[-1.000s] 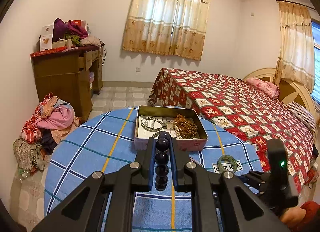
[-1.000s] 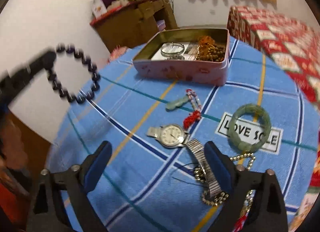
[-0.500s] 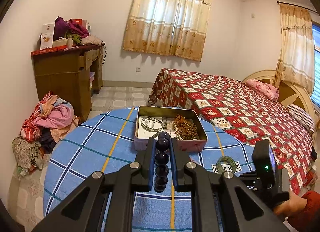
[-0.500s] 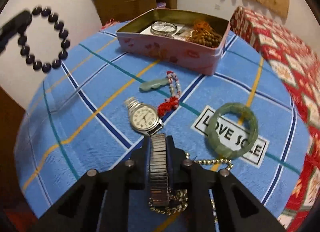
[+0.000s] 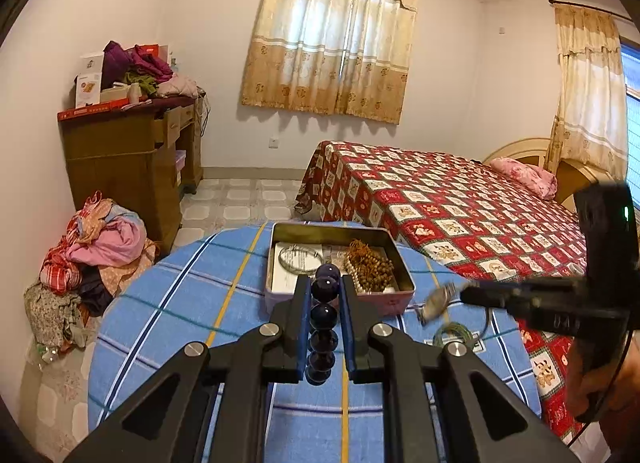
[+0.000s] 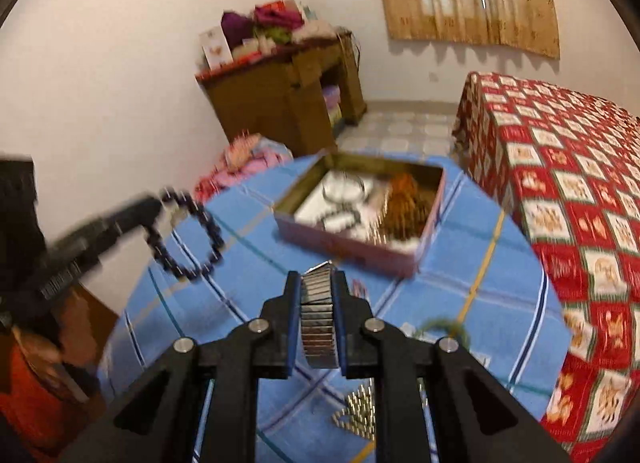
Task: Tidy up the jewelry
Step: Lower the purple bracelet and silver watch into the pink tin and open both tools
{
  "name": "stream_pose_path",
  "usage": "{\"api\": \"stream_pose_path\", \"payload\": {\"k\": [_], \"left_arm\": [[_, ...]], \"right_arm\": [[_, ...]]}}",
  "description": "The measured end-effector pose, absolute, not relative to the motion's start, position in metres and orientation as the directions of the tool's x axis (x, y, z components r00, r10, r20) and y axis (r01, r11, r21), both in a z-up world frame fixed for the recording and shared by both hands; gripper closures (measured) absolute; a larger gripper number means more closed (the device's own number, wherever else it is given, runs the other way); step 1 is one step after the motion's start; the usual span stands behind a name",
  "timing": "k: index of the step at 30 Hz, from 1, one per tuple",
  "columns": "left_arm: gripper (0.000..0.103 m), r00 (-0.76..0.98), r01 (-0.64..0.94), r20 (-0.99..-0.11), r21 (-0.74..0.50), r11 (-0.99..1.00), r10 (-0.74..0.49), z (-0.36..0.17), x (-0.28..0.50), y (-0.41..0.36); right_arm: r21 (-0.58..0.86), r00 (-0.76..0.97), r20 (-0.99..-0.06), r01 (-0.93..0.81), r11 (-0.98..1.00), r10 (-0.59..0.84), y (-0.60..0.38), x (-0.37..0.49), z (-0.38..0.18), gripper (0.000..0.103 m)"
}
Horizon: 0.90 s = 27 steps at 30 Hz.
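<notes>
Left claw (image 5: 325, 327) is narrowed onto a bracelet of dark round glossy beads (image 5: 323, 315), its blue-lined pads pressing the strand from both sides; in the right wrist view the rest of that loop hangs free below the claw's tips, above the tabletop. Right claw (image 6: 318, 323) is likewise clamped narrow, gripping the ribbed silver metal stretch band of a wristwatch (image 6: 318, 319) between its pads. From the left wrist view the watch dangles off the right claw's tip, lifted clear of the round tabletop with its blue checked cloth (image 5: 180, 303).

Just ahead of both claws sits an open rectangular pink tin box (image 5: 276, 259), holding a thin silver bangle (image 5: 296, 257) on a white card and a heap of small brown bead strands (image 5: 370, 265). Beneath and to the right of the right claw lies a pale green jade bangle (image 6: 442, 325), blurred, and close under its arms a gold bead chain (image 6: 356, 415). Beyond the tabletop stands a bed with a red patterned cover (image 5: 440, 199).
</notes>
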<state>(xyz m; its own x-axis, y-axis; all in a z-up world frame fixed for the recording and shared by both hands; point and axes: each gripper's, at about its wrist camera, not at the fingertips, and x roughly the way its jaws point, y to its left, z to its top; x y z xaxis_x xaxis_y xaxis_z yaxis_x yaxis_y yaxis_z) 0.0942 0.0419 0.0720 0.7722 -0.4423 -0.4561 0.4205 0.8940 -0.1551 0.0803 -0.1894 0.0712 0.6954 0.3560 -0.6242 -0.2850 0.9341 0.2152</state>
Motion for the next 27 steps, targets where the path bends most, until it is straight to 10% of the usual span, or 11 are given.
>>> {"api": "stream_pose_path", "payload": {"k": [24,27], "left_arm": [[0.09,0.715,0.462,-0.564,-0.065,0.885,-0.414,0.002,0.227,-0.035],[0.089,0.73,0.431,-0.58,-0.017,0.902,-0.36,0.0,0.228,-0.032]], "right_arm": [[0.236,0.675,-0.681,-0.166,0.957,0.285,-0.209,0.201,-0.002,0.084],[0.229,0.672,-0.692,-0.142,0.963,0.264,-0.209,0.197,-0.001,0.063]]}}
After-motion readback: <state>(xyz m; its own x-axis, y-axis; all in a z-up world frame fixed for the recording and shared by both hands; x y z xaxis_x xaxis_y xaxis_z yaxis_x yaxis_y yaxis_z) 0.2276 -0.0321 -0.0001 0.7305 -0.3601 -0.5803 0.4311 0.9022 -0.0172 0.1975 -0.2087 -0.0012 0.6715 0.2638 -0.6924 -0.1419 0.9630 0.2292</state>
